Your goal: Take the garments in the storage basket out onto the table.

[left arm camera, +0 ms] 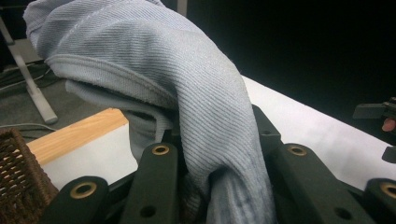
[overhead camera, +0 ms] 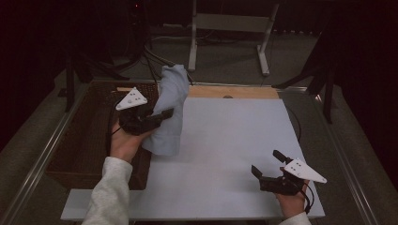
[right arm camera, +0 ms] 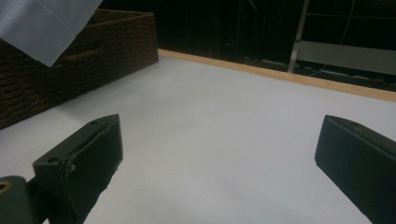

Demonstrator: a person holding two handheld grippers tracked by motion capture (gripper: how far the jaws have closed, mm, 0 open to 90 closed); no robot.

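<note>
1. The pale blue cloth point(overhead camera: 170, 110) is pinched between the jaws of the left gripper point(overhead camera: 157, 117) and hangs lifted off the white board point(overhead camera: 234, 140), just to the right of the wicker basket point(overhead camera: 89, 140). A firm pinch is best kept while the cloth is carried, since a bunched fold is what is clamped and it could slip if the jaws were eased.

2. By judgement, the step in hand is the bringing of the cloth out over the board. It should be lowered so that the hanging lower edge meets the surface first, ahead of the jaws, and is then drawn flat.

3. The right gripper point(overhead camera: 271, 171) is held low over the near right part of the board, well apart from the cloth, with its jaws spread wide and nothing between them. A free corner could be taken by it once the cloth is within reach.

4. In the left gripper view the cloth point(left arm camera: 187, 93) is seen as a ribbed knit with a stitched hem, draped up and over the jaws, soft and limp. From the right gripper view, one corner point(right arm camera: 44, 28) is seen hanging before the basket point(right arm camera: 93, 56).
</note>
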